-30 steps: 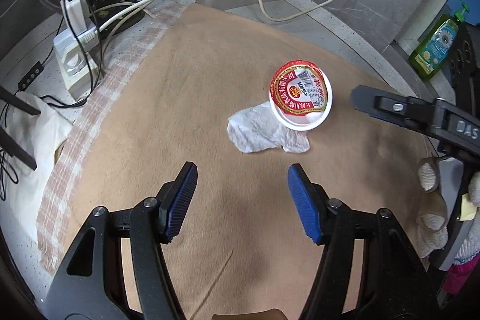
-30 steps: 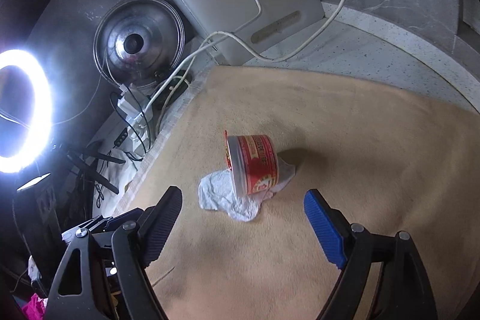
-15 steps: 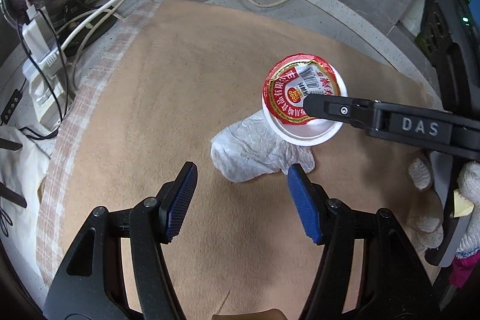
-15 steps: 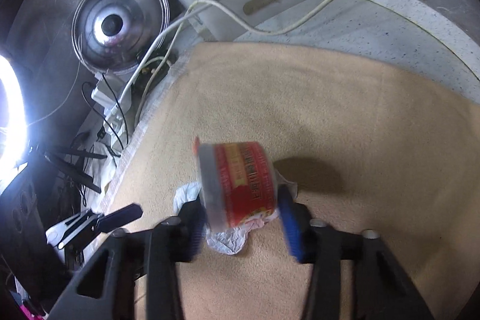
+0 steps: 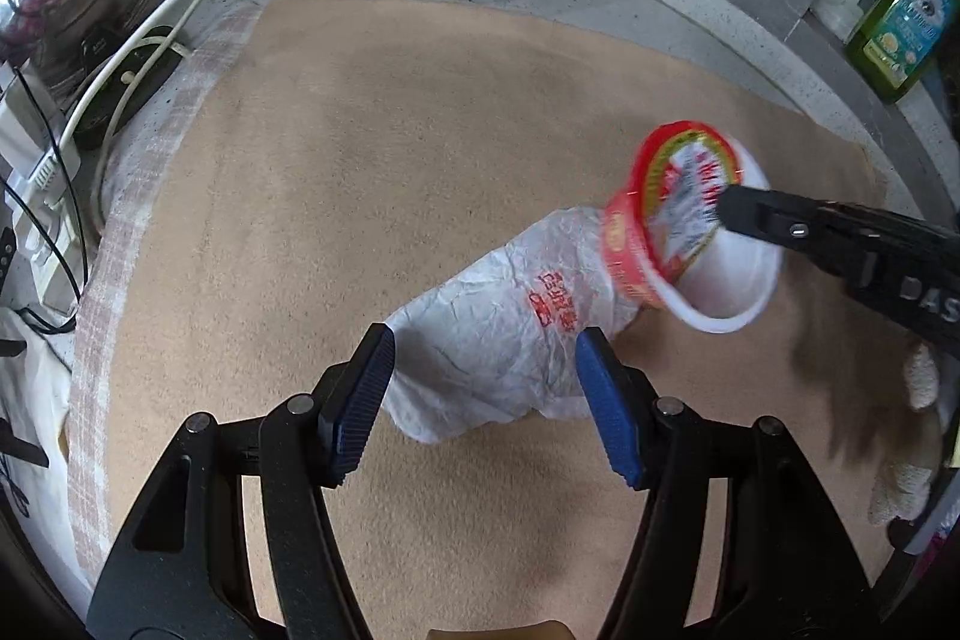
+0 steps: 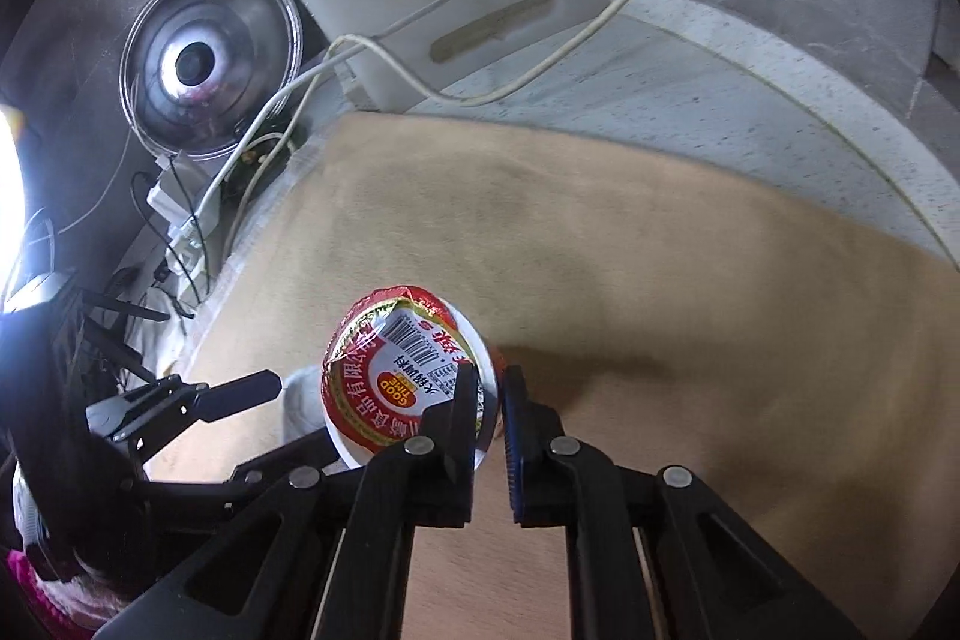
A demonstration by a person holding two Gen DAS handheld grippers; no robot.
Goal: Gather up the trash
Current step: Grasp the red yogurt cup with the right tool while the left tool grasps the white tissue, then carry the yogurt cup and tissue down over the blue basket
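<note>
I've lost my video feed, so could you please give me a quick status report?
Right gripper shut on cup rim. Left gripper open, straddling crumpled wrapper. Nothing in the way.

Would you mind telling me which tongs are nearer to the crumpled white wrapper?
Left. The left tongs are open with the crumpled white wrapper between their pads; the right tongs are shut on the cup's rim beyond it.
</note>
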